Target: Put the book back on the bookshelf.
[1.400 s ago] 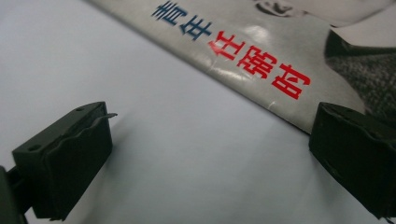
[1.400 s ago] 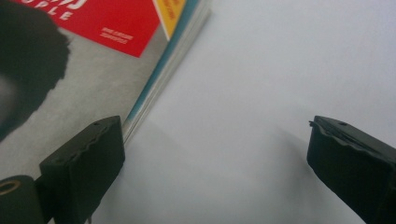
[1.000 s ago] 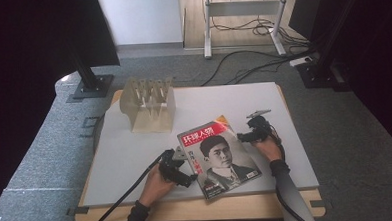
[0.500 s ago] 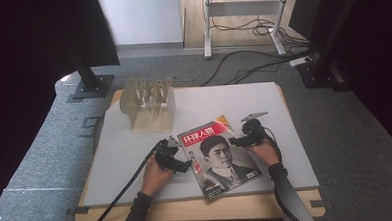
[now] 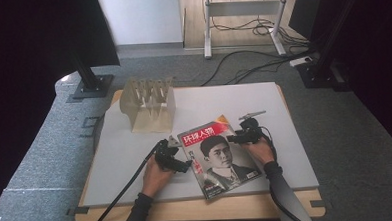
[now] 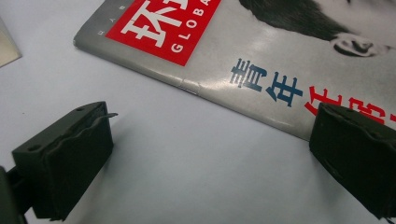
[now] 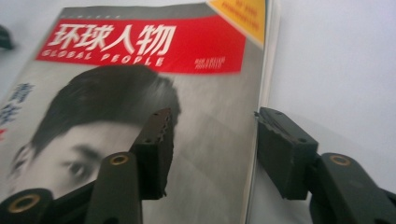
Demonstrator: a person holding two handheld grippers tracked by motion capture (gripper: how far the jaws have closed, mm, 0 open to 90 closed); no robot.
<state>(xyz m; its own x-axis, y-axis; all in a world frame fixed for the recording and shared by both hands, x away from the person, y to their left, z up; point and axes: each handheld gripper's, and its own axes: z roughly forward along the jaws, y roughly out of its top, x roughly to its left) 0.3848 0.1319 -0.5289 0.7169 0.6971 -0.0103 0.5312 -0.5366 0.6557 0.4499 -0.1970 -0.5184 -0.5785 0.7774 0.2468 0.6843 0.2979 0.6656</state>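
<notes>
A magazine [image 5: 220,158] with a red title band and a portrait cover lies flat on the white board [image 5: 125,143], a little skewed. My left gripper [image 5: 182,165] is open at its left edge. In the left gripper view [image 6: 210,154], one jaw hangs over the bare board and the other over the edge of the magazine [image 6: 261,56]. My right gripper [image 5: 236,137] is open at the upper right edge. In the right gripper view [image 7: 212,140], its jaws straddle the page edge of the magazine [image 7: 140,88], one over the cover and one beyond it.
A pale slotted rack [image 5: 148,105] stands at the board's back left. The board rests on a wooden table [image 5: 188,210] whose front edge is close to the person's forearms. Cables and stand legs lie on the grey floor [image 5: 335,134] behind.
My left gripper has moved forward and right, up to the magazine's left edge. My right gripper has edged slightly left onto the right edge. The magazine has stayed in place.
</notes>
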